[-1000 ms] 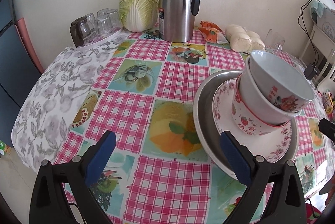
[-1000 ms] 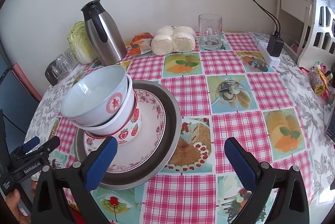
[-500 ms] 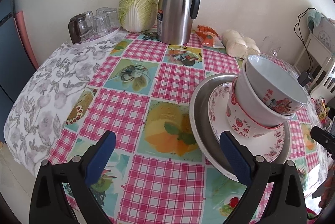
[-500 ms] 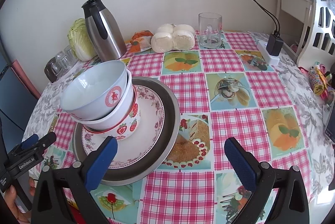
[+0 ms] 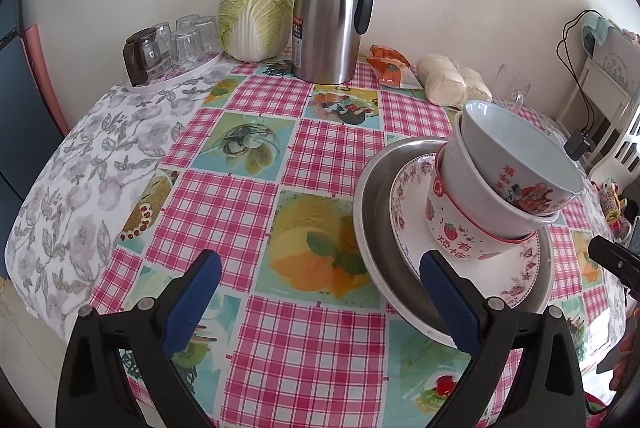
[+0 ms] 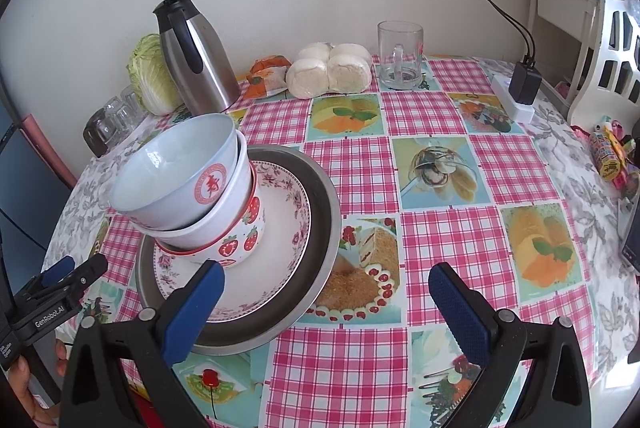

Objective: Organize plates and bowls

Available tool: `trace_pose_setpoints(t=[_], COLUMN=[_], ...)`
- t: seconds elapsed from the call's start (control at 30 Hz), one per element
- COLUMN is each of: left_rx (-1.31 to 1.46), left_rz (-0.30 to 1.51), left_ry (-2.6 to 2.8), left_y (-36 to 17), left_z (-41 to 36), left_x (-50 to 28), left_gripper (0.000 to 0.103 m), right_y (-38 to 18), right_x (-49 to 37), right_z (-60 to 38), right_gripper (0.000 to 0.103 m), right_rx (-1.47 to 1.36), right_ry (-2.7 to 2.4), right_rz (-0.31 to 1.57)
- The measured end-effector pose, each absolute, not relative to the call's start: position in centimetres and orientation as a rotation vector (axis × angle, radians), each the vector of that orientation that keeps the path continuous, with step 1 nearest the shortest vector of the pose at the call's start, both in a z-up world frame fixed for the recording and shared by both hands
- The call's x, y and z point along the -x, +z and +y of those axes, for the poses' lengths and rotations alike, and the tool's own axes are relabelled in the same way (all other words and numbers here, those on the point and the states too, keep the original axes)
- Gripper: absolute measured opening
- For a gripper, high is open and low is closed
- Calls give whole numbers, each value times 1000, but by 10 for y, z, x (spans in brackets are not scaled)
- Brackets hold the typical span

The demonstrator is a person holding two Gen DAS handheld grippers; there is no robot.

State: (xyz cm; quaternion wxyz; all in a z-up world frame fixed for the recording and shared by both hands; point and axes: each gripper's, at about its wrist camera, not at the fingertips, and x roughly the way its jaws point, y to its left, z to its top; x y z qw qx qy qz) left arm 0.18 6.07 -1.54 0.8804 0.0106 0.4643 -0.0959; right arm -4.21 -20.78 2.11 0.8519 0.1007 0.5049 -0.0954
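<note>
Your left claw (image 5: 316,302) has backed away from the crockery over the last second: the stack now sits smaller and further off to its right than it did, and more of the pink-checked picture tablecloth (image 5: 328,156) shows ahead of the jaws. It is spread wide with nothing between its blue pads. Your right claw (image 6: 326,308) has drifted back a little too and is equally wide and empty.

The task's things are all in one pile. The broad round stainless-steel plate (image 6: 320,188) lies on the cloth ahead and left of your right claw, its near rim just past the left blue pad. Nested in it is the white dinner plate with a pink floral border (image 6: 280,240). On that stands the white strawberry-print bowl (image 6: 244,244), then a plain white bowl (image 6: 208,224), then the pale blue bowl with a red round emblem (image 6: 176,168) on top.

Judging by both claws being clear and pulling off, the stacking looks essentially finished. One caution: the upper two bowls lean noticeably, tipped toward your left claw's side in the right view, so the tower may not be seated squarely. If you return, nudge the top bowl level rather than lifting it. The tall steel thermos jug (image 5: 332,16), cabbage (image 5: 256,12) and glass mug (image 6: 400,56) stand well beyond, against the wall.
</note>
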Motion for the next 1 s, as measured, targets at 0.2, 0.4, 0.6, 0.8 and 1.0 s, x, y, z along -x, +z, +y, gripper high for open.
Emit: trace_pose_setpoints(t=[0.2,0.4,0.6,0.8,1.0], left_rx=[-26,-97,-77,-75,-65], left_rz=[963,950,935,929,923], left_ry=[-195,-139,-161,-157,-165], left_y=[-15,-14,-10,-8,-7], left_z=[61,56,59,59,59], left_x=[-1,2,3,5,4], left_gripper=[99,99,99,99,99], right_y=[20,20,19,19,18], right_x=[41,41,40,40,40], right_z=[-208,-208,-208,-208,-208], right_gripper=[103,103,103,103,103], right_rx=[-212,-208,-210,-208,-205], right_ry=[-200,-201,-201,-201,-202], right_rz=[1068,1068,1073,1076,1080])
